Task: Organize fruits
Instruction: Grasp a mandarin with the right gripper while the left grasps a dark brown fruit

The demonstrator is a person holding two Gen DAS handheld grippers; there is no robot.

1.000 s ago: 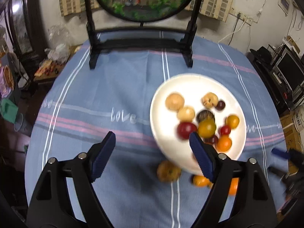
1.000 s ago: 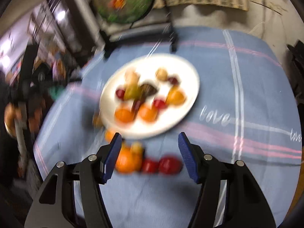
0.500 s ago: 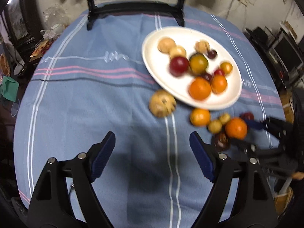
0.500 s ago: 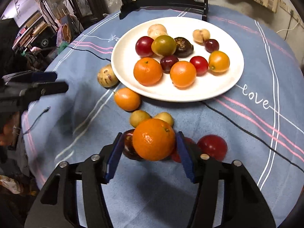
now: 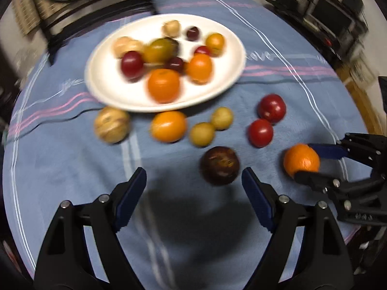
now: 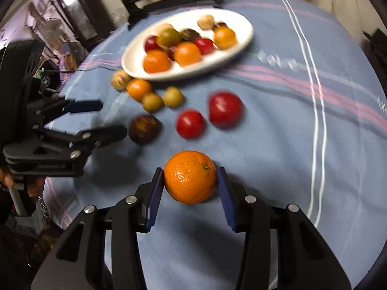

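Note:
My right gripper (image 6: 191,181) is shut on an orange (image 6: 190,177) and holds it above the blue cloth; it also shows in the left wrist view (image 5: 301,160). My left gripper (image 5: 193,183) is open and empty, close to a dark purple fruit (image 5: 219,164), seen in the right wrist view too (image 6: 144,128). A white plate (image 5: 106,84) holds several fruits. Loose on the cloth lie two red fruits (image 5: 271,108), (image 5: 260,132), two yellow-green fruits (image 5: 202,134), an orange (image 5: 168,126) and a tan fruit (image 5: 111,126).
The round table carries a blue cloth with pink and white stripes (image 6: 314,91). A black stand (image 5: 96,7) with a round picture stands behind the plate. Dark furniture and electronics (image 5: 331,17) lie beyond the table's right edge.
My right gripper has closed on the orange and drawn it back from the loose fruits. My left gripper has swung right and nearer, toward the dark purple fruit.

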